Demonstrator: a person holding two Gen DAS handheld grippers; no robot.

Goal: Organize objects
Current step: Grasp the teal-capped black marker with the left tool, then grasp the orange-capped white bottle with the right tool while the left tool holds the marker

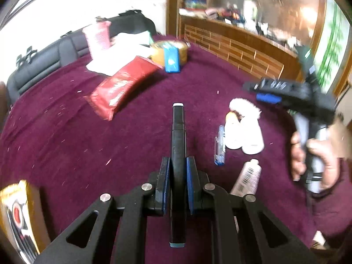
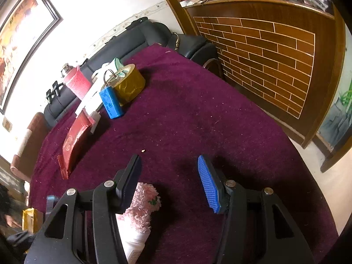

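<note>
Left claw (image 1: pixel 178 171) clamped on a black marker (image 1: pixel 178 132), held above the maroon-covered bench (image 1: pixel 132 132). Right claw (image 2: pixel 169 176) open, nothing between its pads, over bare cloth. Pink fuzzy item, possibly a sock (image 2: pixel 143 206), lies just beside its left finger.

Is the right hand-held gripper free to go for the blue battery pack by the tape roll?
Probably yes: the right hand-held gripper is open and empty, with bare cloth up to the blue battery pack.
</note>
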